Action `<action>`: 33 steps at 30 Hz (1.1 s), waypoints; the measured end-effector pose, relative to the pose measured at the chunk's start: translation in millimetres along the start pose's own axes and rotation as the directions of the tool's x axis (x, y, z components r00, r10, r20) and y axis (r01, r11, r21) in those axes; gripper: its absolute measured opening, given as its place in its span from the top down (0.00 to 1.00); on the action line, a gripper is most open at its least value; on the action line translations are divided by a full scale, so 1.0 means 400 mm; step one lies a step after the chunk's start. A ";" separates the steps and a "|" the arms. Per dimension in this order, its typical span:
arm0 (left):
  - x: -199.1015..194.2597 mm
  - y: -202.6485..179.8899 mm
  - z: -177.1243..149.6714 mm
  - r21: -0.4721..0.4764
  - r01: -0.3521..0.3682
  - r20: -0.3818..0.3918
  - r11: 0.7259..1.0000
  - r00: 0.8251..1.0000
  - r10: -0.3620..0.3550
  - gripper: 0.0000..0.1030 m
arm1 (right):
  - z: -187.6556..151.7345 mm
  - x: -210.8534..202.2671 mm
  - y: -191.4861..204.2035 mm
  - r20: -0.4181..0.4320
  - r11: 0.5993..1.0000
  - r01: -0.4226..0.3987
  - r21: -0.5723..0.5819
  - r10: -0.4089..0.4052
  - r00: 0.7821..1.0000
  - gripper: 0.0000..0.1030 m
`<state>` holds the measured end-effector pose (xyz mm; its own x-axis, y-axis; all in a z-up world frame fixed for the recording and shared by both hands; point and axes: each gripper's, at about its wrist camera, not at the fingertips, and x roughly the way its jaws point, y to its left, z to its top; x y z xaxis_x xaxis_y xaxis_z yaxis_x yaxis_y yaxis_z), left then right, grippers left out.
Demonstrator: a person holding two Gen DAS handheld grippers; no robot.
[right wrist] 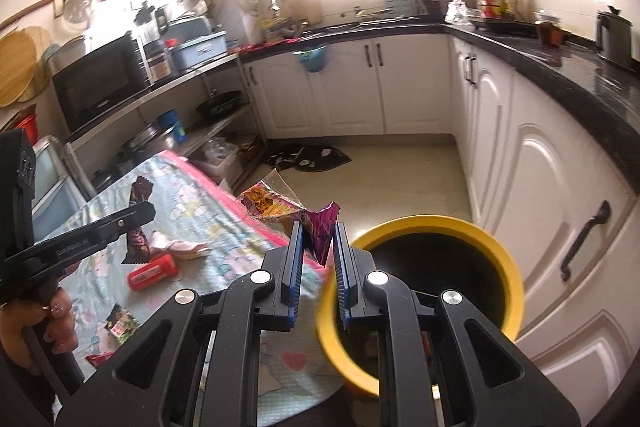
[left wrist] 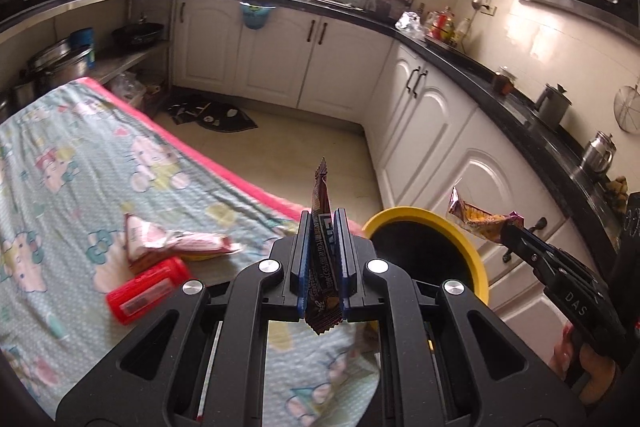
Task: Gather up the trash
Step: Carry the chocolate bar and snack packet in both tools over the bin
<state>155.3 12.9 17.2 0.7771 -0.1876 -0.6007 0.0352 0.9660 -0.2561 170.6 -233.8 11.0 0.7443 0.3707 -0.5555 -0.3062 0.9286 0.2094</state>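
- Table (left wrist: 72, 163) — covered in a cartoon-print cloth, pink-edged; trash lies on it.
- Bin (left wrist: 472, 251) — yellow rim, dark inside, standing just beside the table's near corner, between it and the white cabinets (left wrist: 440, 131).
- Right gripper (right wrist: 318, 259) — fingers a little apart, purple end of an orange snack wrapper (right wrist: 268, 205) between them; the left view shows that wrapper held out near the bin's far rim.
- Left gripper (left wrist: 324, 259) — closed tight on a brown wrapper (left wrist: 322, 227), which stands upright in the fingers, over the table edge beside the bin.
- Left on the cloth: red bottle (left wrist: 148, 289) on its side, pink wrapper (left wrist: 176, 241) touching it, a small green-and-red packet (right wrist: 120, 323) nearer the person.
- Risk, as I judge it: the right wrapper is pinched only at its tip — it may slip free before it is over the opening, or flutter onto the floor.
- Risk: both grippers converge on one bin; they may knock each other or the rim.
- Nothing blocks the bin mouth.
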 end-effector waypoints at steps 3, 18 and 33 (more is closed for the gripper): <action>0.014 -0.031 0.007 0.017 0.017 -0.005 1.000 1.000 -0.017 0.93 | -0.001 -0.010 -0.033 0.014 0.999 0.043 0.015 -0.043 0.999 0.86; 0.114 -0.182 0.022 0.097 0.099 -0.063 0.990 0.994 -0.093 0.93 | -0.033 -0.013 -0.174 0.011 0.977 0.197 0.084 -0.198 0.980 0.86; 0.244 -0.258 -0.030 0.097 0.175 -0.171 0.980 0.973 -0.156 0.92 | -0.105 0.070 -0.239 -0.098 0.956 0.272 0.113 -0.262 0.960 0.86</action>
<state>219.9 -107.4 -24.0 0.6427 -0.3639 -0.6742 0.2311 0.9311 -0.2822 195.8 -312.9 -58.2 0.7367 0.1113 -0.6670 -0.0230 0.9899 0.1398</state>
